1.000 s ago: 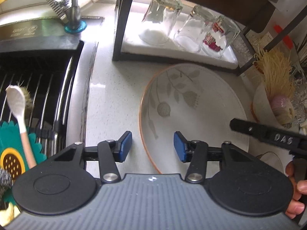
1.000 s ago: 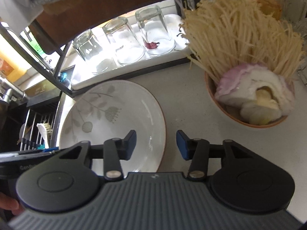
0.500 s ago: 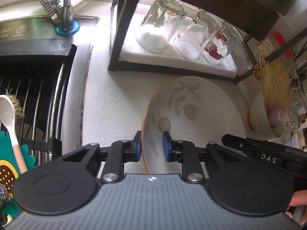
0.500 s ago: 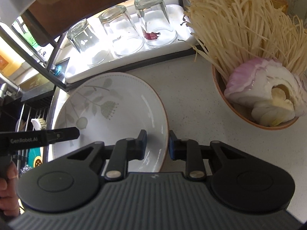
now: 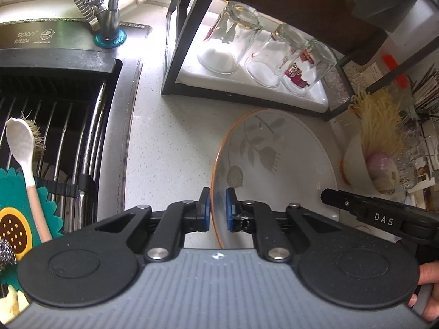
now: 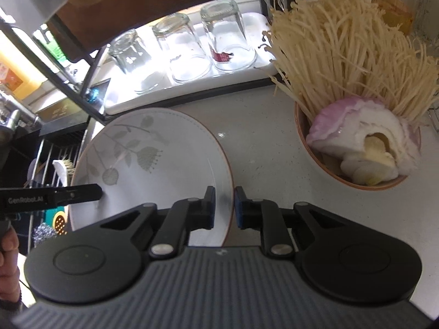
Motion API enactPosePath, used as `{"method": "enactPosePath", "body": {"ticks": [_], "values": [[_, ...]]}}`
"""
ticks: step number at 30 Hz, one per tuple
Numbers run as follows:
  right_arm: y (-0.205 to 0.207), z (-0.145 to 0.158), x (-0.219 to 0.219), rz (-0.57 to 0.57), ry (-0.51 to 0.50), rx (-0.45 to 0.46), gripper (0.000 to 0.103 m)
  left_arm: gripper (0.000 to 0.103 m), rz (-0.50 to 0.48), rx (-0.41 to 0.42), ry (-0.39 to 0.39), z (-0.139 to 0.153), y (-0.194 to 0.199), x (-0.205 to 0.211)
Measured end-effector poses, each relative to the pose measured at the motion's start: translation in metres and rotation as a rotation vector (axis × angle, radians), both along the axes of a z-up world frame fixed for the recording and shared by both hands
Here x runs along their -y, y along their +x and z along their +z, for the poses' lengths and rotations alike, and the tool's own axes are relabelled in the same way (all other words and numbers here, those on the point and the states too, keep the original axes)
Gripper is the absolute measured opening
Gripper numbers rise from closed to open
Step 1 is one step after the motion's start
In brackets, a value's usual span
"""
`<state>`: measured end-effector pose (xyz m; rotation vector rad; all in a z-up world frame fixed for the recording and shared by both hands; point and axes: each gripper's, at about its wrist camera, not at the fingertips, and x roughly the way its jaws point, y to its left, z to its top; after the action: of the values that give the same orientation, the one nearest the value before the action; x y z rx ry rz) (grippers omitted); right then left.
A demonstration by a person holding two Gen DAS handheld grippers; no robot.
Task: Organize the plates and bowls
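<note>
The left gripper (image 5: 217,209) has its blue pads clamped on the left rim of the leaf-patterned plate (image 5: 277,164), one pad outside the orange edge and one inside. The right gripper (image 6: 224,208) straddles the opposite rim in the same way; its jaws are closing, and the pads look pressed on the edge. Taking the plate at two opposite points probably lets the person lift it level, since a single pinch on a wide, shallow plate would let it tip.

In the left wrist view the plate spreads from the claw toward one o'clock, resting on the speckled counter (image 5: 170,142). At twelve o'clock stands a black rack (image 5: 189,27) with three upturned glasses (image 5: 230,44) draining on a white tray. At nine to ten o'clock lies the sink (image 5: 55,104) with its wire grid, a likely place for the plate.

In the right wrist view, a bowl (image 6: 321,164) of enoki mushrooms and onion sits at two o'clock, apart from the plate, so it should not hinder a lift.
</note>
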<state>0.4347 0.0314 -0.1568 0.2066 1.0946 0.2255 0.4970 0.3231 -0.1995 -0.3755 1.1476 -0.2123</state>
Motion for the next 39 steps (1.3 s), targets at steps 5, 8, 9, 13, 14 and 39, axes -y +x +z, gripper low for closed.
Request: {"method": "enactPosePath", "body": {"ticks": [5, 8, 9, 13, 14, 39], "values": [[-0.013, 0.009, 0.008, 0.023, 0.036, 0.022, 0.017, 0.012, -0.022, 0.043, 0.008, 0.018, -0.010, 0.001], [-0.021, 0.012, 0.009, 0.030, 0.050, 0.026, 0.017, 0.012, -0.028, 0.056, 0.014, 0.026, -0.014, 0.001], [-0.023, 0.013, 0.010, 0.029, 0.055, 0.026, 0.017, 0.012, -0.030, 0.061, 0.018, 0.028, -0.015, 0.001], [-0.029, 0.012, 0.018, 0.004, 0.100, 0.036, 0.017, 0.012, -0.031, 0.050, 0.017, 0.026, -0.020, 0.002], [-0.030, 0.010, 0.022, -0.002, 0.110, 0.028, 0.017, 0.012, -0.028, 0.037, 0.010, 0.022, -0.021, 0.002], [-0.058, 0.045, 0.039, -0.004, 0.139, 0.114, 0.016, 0.012, -0.008, 0.062, -0.075, 0.043, -0.046, 0.006]]}}
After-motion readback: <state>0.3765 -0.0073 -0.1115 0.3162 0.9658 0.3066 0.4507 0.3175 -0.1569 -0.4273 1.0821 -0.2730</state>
